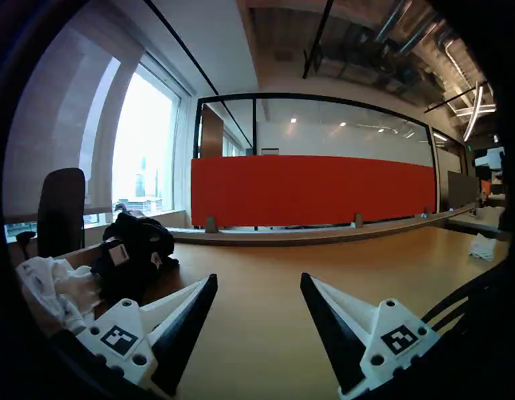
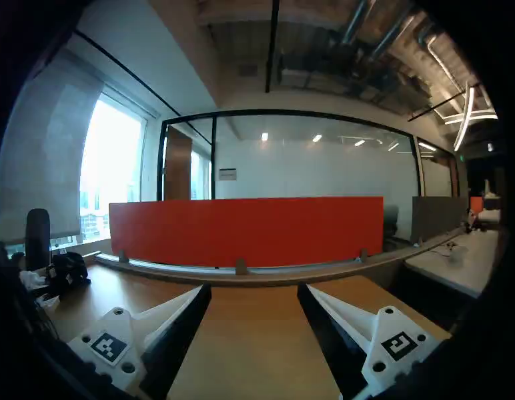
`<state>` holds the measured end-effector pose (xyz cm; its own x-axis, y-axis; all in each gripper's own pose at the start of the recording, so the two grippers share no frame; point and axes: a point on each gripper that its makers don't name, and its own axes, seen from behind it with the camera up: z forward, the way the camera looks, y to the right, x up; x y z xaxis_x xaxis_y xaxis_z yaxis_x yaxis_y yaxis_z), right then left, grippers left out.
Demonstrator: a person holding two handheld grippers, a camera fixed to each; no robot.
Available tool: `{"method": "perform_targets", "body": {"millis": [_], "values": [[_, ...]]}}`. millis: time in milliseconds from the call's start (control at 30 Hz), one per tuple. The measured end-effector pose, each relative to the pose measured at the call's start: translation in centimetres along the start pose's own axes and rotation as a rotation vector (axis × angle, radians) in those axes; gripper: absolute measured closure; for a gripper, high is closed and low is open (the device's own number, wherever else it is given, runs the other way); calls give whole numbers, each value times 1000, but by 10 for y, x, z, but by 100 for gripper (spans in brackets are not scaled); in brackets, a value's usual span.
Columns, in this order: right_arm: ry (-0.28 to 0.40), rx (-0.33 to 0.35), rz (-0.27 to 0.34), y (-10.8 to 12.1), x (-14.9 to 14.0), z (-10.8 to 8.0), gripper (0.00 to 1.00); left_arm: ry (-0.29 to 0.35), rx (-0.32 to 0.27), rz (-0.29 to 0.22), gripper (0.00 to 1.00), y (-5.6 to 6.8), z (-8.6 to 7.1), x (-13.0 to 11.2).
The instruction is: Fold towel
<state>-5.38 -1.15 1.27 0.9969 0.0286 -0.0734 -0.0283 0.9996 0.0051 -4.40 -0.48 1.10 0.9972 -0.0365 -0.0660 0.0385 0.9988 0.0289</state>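
Crowding the lower left of the left gripper view, a crumpled white towel (image 1: 54,290) lay partly cut off beside a dark clothing heap (image 1: 134,250), and the left gripper (image 1: 257,277) stood spread and empty over the wooden desk (image 1: 364,257) before a red partition (image 1: 311,190). In the right gripper view, the right gripper (image 2: 253,288) was likewise spread with nothing between its fingers, the heap tiny and indistinct at far left.

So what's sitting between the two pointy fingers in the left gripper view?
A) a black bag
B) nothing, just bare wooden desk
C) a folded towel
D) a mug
B: the left gripper stands open, with bare wooden desk in the gap between its fingers.
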Motion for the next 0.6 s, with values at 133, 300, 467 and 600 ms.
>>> {"method": "perform_targets", "body": {"millis": [133, 300, 467, 600], "values": [[1, 8, 14, 1, -21, 3, 0, 0, 0, 0, 8, 0, 0, 0], [-2, 12, 20, 0, -45, 6, 0, 0, 0, 0, 8, 1, 0, -1], [-1, -9, 17, 7, -64, 8, 0, 0, 0, 0, 8, 1, 0, -1], [3, -14, 14, 10, -79, 9, 0, 0, 0, -1, 8, 1, 0, -1]]}}
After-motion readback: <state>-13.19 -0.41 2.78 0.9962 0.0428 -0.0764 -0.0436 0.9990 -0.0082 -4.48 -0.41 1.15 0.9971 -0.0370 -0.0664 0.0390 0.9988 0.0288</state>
